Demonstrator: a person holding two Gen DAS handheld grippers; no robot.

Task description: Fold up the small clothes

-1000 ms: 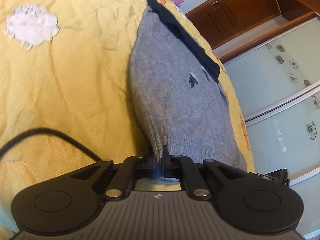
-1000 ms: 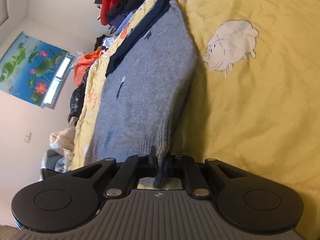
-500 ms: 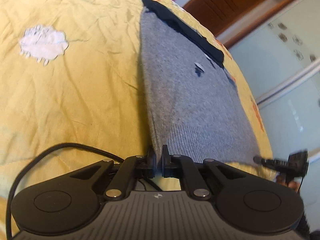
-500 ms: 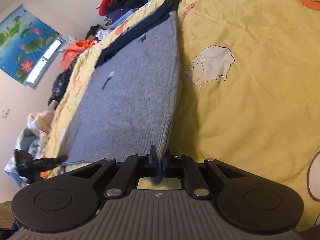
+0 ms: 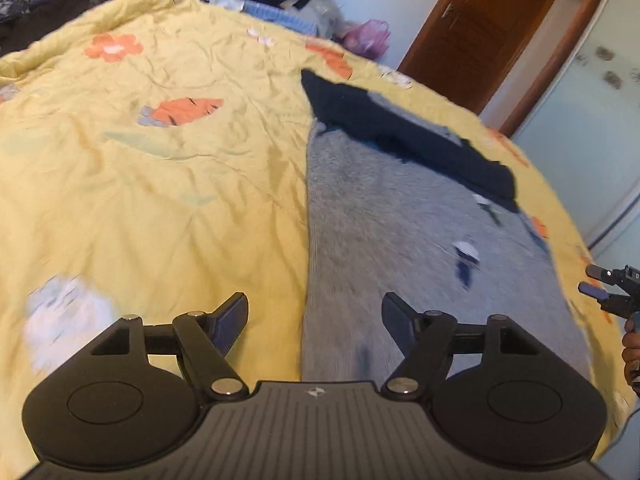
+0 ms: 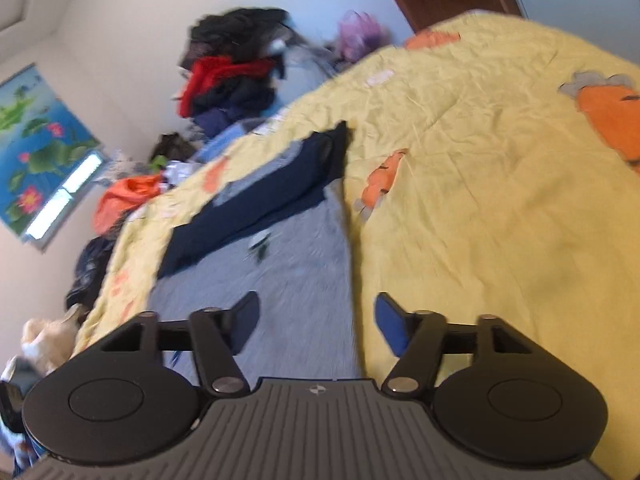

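A grey knitted garment (image 5: 400,248) with a dark navy band (image 5: 404,136) at its far end lies flat on the yellow bedspread (image 5: 160,184). My left gripper (image 5: 314,322) is open and empty, raised over the garment's left edge near its hem. My right gripper (image 6: 316,322) is open and empty, raised over the garment's right edge (image 6: 304,264) near the hem. The right gripper's fingertips (image 5: 596,280) also show at the right edge of the left wrist view.
A pile of loose clothes (image 6: 236,64) lies beyond the bed's far end, with more clothes (image 6: 128,196) on the left. A brown wooden door (image 5: 488,28) and a glass wardrobe front (image 5: 592,120) stand to the right. The bedspread carries sheep (image 5: 60,320) and carrot (image 6: 612,116) prints.
Both grippers opened and let go of the garment's hem corners. The garment dropped flat on the bed, and both grippers lifted and tilted up.
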